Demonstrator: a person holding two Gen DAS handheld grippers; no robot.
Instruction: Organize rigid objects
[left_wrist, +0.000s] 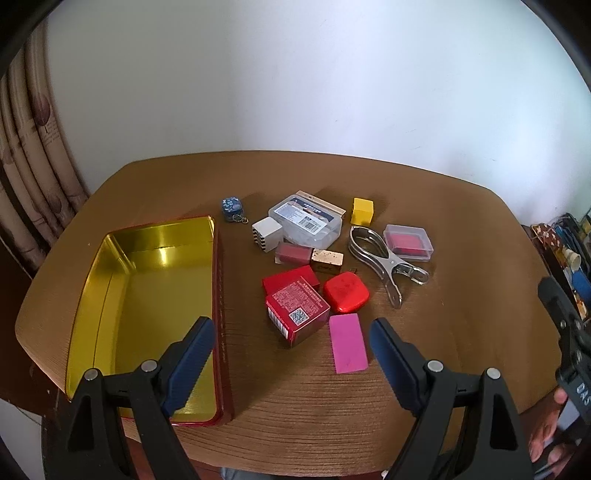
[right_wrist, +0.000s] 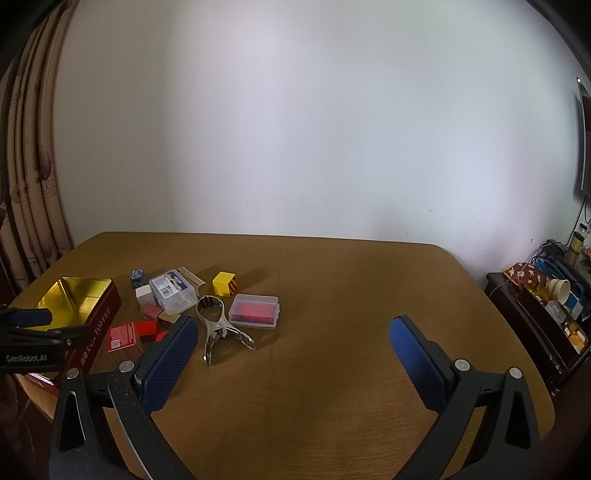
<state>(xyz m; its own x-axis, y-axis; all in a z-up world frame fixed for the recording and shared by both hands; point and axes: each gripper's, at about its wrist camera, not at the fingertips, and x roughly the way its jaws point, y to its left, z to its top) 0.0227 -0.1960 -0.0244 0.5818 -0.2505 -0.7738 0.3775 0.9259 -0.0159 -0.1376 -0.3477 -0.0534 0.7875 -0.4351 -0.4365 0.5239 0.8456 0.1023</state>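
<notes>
Left hand-held gripper (left_wrist: 291, 338), lower centre of the left wrist frame: blue pads wide apart, nothing between them, held above the tabletop (left_wrist: 461, 236). Right hand-held gripper (right_wrist: 293, 339), lower centre of the right wrist frame: pads likewise spread, nothing gripped. Open gold-lined tin (left_wrist: 147, 295) at left of the left wrist frame, no contents visible. Loose objects clustered at centre, right of the tin: red carton (left_wrist: 297, 308), pink slab (left_wrist: 349, 343), rounded red case (left_wrist: 346, 292), metal clamp (left_wrist: 384, 258), clear box (left_wrist: 306, 219), yellow cube (left_wrist: 362, 211), small lidded case (left_wrist: 408, 242).
</notes>
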